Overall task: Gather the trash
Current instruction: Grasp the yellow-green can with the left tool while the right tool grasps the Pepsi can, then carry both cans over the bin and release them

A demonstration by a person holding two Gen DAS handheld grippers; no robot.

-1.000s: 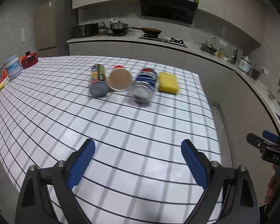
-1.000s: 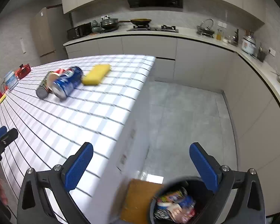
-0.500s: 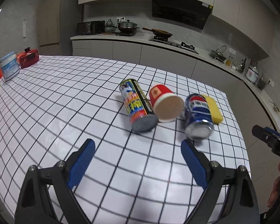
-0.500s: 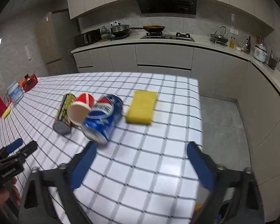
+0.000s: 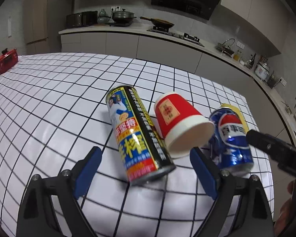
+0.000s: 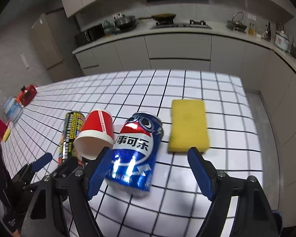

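Three pieces of trash are left lying on their sides on the checked counter (image 5: 49, 102), side by side: a tall yellow-and-black can (image 5: 137, 136), a red paper cup (image 5: 179, 126) with its mouth toward the camera, and a blue cola can (image 6: 136, 148). The cup touches or nearly touches both cans; just beside the cola can lies a yellow sponge (image 6: 188, 125), which may or may not count as trash. No bin shows in these views, so how much has already been collected cannot be told, and none of these three has been lifted yet. The left tongs (image 5: 146, 169) stand open with the tall can's near end between the blue pads, neither pad pressing on it. The right tongs (image 6: 150, 167) have just been closing and are open too; the cola can lies between them, its side close by the left pad, but I see no grip. The work looks to be at the reach-and-grasp step for both cans, with the cup left for afterwards
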